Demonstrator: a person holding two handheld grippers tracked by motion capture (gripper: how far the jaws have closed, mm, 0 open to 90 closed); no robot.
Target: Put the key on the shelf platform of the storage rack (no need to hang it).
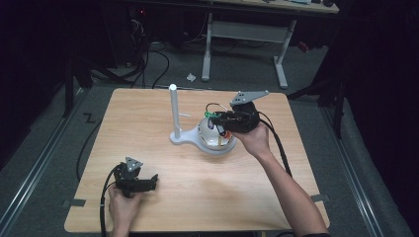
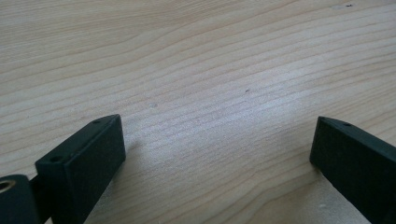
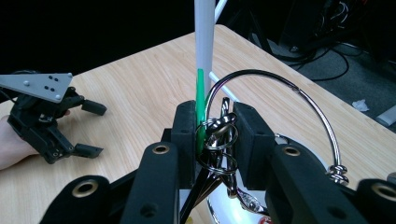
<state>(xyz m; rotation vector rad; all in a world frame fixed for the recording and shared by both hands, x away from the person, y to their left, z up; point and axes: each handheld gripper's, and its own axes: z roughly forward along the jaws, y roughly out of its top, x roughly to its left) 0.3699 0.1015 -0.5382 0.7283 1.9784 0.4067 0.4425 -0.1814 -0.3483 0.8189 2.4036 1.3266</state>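
Key ring point(image 3: 280, 93) with its small rings is clamped in the right gripper point(image 3: 214, 135) beside the white post point(image 3: 204, 42); the left gripper point(image 2: 217, 154) rests wide open, holding nothing, on the table point(image 2: 196, 56).

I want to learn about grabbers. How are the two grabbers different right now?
The right gripper is shut on a bunch of key rings, while the left gripper is open and holds nothing. The right one is by the white stand; the left one rests near the table edge. Both have black jaws.

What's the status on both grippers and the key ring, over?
Right gripper shut on key ring, above stand's dish. Left gripper open, empty, resting on table. White post stands close ahead.
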